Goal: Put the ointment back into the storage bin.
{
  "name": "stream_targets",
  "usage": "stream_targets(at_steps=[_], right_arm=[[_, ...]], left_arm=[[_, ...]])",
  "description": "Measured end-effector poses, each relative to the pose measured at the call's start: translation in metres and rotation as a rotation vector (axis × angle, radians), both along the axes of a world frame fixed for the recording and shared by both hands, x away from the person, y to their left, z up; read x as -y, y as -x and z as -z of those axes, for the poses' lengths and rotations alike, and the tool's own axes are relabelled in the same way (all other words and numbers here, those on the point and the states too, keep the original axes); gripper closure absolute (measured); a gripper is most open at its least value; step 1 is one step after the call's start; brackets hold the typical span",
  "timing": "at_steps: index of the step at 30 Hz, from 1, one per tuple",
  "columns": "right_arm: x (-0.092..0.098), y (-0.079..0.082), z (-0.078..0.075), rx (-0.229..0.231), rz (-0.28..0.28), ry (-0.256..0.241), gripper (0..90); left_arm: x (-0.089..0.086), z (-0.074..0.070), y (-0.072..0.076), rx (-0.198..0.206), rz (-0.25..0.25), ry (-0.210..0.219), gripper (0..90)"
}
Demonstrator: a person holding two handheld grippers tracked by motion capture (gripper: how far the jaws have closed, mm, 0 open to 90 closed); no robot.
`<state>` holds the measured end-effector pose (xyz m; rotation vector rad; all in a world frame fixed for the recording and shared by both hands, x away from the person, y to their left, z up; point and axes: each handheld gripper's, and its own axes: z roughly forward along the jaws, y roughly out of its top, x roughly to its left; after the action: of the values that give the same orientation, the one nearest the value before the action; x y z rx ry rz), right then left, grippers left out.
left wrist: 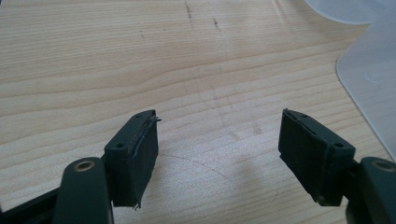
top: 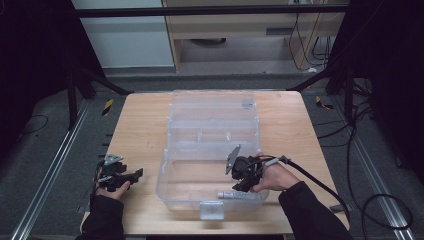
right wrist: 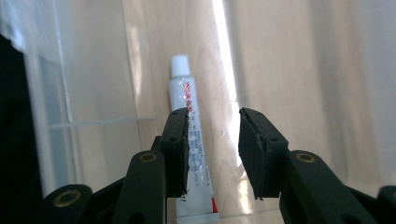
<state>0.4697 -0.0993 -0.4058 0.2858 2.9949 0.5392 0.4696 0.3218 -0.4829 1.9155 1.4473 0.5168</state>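
The high view looks forward and down from above the person's side, taking in the whole wooden table (top: 145, 125), the clear plastic box (top: 210, 150) at frame centre and the floor beyond. The left gripper view rides low and close over bare wood, facing along its own jaws, with a corner of the box (left wrist: 373, 79) at the right edge. The right gripper view sits very near inside the box, looking along a white tube (right wrist: 191, 140) that the high view shows in the lower centre (top: 235, 194), probably on the box floor.
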Motion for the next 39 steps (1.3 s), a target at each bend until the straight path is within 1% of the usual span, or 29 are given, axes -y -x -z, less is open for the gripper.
stream_targets(at_steps=[1, 3, 5, 6, 7, 9, 10, 11, 12, 13, 15, 19, 20, 21, 23, 24, 25, 27, 28, 29, 30, 31, 32, 33, 34, 35, 36, 37, 39], right_arm=[[0.0, 0.0, 0.0, 0.0, 0.0, 0.0, 62.8], [0.007, 0.002, -0.007, 0.027, 0.03, -0.057, 61.5], [0.014, 0.003, -0.011, 0.04, 0.081, -0.11, 59.3], [0.021, 0.005, -0.015, 0.058, 0.121, -0.147, 57.0], [0.021, 0.005, -0.015, 0.058, 0.121, -0.147, 57.0], [0.028, 0.006, -0.018, 0.07, 0.163, -0.191, 54.5], [0.036, 0.009, -0.021, 0.095, 0.205, -0.24, 51.6], [0.036, 0.009, -0.021, 0.095, 0.205, -0.24, 51.6], [0.043, 0.011, -0.024, 0.11, 0.238, -0.286, 49.9], [0.043, 0.011, -0.024, 0.11, 0.238, -0.286, 49.9], [0.05, 0.012, -0.026, 0.121, 0.273, -0.336, 46.3], [0.065, 0.017, -0.031, 0.149, 0.329, -0.403, 42.3], [0.073, 0.019, -0.033, 0.175, 0.361, -0.447, 40.1], [0.073, 0.019, -0.033, 0.175, 0.361, -0.447, 40.1], [0.081, 0.022, -0.035, 0.183, 0.39, -0.483, 35.6], [0.084, 0.022, -0.035, 0.191, 0.399, -0.496, 35.6], [0.088, 0.024, -0.036, 0.213, 0.419, -0.517, 33.8], [0.096, 0.025, -0.035, 0.236, 0.448, -0.546, 31.1], [0.103, 0.026, -0.034, 0.266, 0.484, -0.579, 28.0], [0.103, 0.026, -0.034, 0.266, 0.484, -0.579, 28.0], [0.111, 0.026, -0.033, 0.296, 0.524, -0.6, 26.6], [0.111, 0.026, -0.033, 0.296, 0.524, -0.6, 26.6], [0.115, 0.026, -0.032, 0.308, 0.543, -0.615, 26.0], [0.118, 0.026, -0.031, 0.309, 0.558, -0.625, 25.3], [0.126, 0.027, -0.027, 0.32, 0.598, -0.641, 24.0], [0.126, 0.027, -0.027, 0.32, 0.598, -0.641, 24.0], [0.133, 0.027, -0.022, 0.335, 0.628, -0.643, 22.8], [0.133, 0.027, -0.022, 0.335, 0.628, -0.643, 22.8], [0.14, 0.026, -0.016, 0.346, 0.662, -0.644, 22.1]], left_arm=[[0.0, 0.0, 0.0, 0.0, 0.0, 0.0, 28.3], [0.0, 0.0, 0.0, -0.001, 0.001, 0.0, 28.3], [0.0, 0.0, 0.0, -0.002, 0.002, 0.0, 28.3], [0.001, 0.0, 0.0, -0.001, 0.003, 0.001, 28.3], [0.001, 0.0, 0.0, -0.001, 0.003, 0.001, 28.3], [0.001, 0.0, 0.0, -0.001, 0.002, 0.001, 28.3], [0.001, 0.0, 0.0, -0.003, 0.003, 0.001, 28.4], [0.001, 0.0, 0.0, -0.003, 0.003, 0.001, 28.4], [0.001, 0.0, 0.0, -0.004, 0.004, 0.001, 28.4], [0.001, 0.0, 0.0, -0.003, 0.004, 0.0, 28.4], [0.001, 0.0, 0.0, -0.003, 0.004, 0.001, 28.4], [0.001, 0.0, 0.0, -0.004, 0.005, -0.001, 28.6], [0.001, 0.0, 0.0, -0.004, 0.005, -0.001, 28.6], [0.001, 0.0, 0.0, -0.004, 0.005, -0.001, 28.6], [0.001, 0.0, 0.0, -0.003, 0.005, -0.001, 28.7], [0.001, 0.0, 0.0, -0.004, 0.005, 0.0, 28.7], [0.001, 0.0, 0.0, -0.004, 0.006, 0.0, 28.8], [0.001, 0.0, 0.0, -0.006, 0.008, -0.001, 28.8], [0.001, 0.0, 0.001, -0.005, 0.009, 0.0, 29.0], [0.002, 0.0, 0.001, -0.004, 0.008, 0.003, 29.0], [0.002, -0.001, 0.001, -0.002, 0.01, 0.004, 29.8], [0.002, -0.001, 0.001, -0.002, 0.01, 0.004, 31.0], [0.001, -0.001, 0.001, -0.003, 0.012, 0.006, 31.0], [0.001, -0.001, 0.001, -0.004, 0.016, 0.007, 32.3], [0.002, -0.001, 0.001, -0.005, 0.018, 0.014, 33.4], [0.002, -0.001, 0.001, -0.005, 0.018, 0.014, 34.5], [0.002, -0.001, 0.001, -0.004, 0.021, 0.02, 35.6], [0.002, -0.001, 0.001, -0.004, 0.021, 0.02, 36.7], [0.002, -0.001, 0.001, -0.003, 0.022, 0.022, 37.7]])
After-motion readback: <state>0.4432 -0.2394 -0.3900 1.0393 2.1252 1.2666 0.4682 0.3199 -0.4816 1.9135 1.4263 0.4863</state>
